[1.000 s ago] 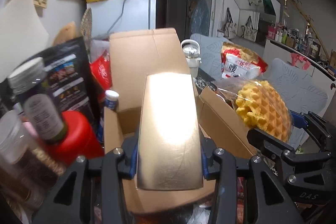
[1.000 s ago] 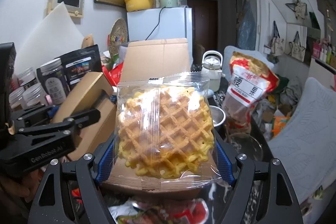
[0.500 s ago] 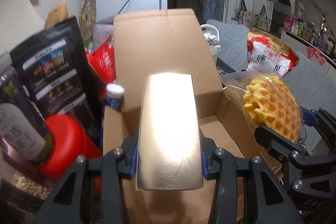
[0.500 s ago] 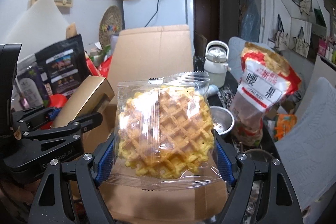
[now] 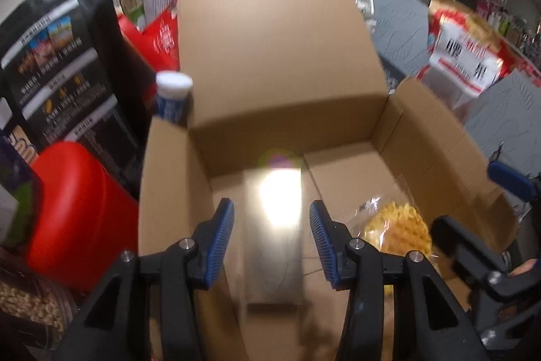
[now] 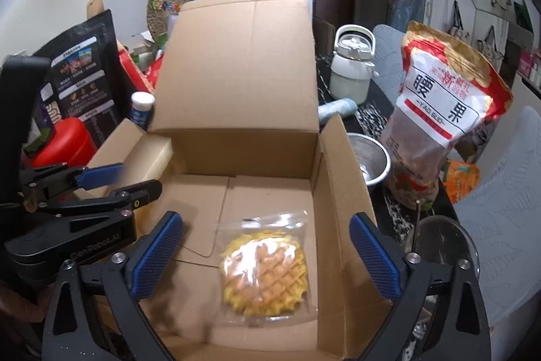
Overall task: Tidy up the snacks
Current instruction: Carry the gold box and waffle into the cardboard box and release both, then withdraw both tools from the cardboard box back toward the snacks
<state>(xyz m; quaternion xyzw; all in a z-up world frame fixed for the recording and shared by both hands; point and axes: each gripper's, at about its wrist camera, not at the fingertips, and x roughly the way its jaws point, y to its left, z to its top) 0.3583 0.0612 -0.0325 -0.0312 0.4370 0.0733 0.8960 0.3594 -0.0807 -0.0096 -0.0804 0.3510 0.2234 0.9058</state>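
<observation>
Both drops look done: wrapped waffle (image 6: 265,276) flat on cardboard box (image 6: 341,192) floor at 6 o'clock; gold box (image 5: 274,232) lying inside alongside, blurred; right gripper (image 6: 263,256) fingers spread wide, empty; left gripper (image 5: 272,239) fingers apart, clear of gold box; cashew bag (image 6: 443,110) at 2 o'clock and black pouch (image 6: 81,73) at 10 o'clock probably left to pack.

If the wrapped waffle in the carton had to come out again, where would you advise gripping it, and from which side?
Come from above: the wrapped waffle lies flat on the carton floor, walls blocking the sides. Pinching the free crimped wrapper edge at its far end probably suits better than squeezing the waffle.
</observation>
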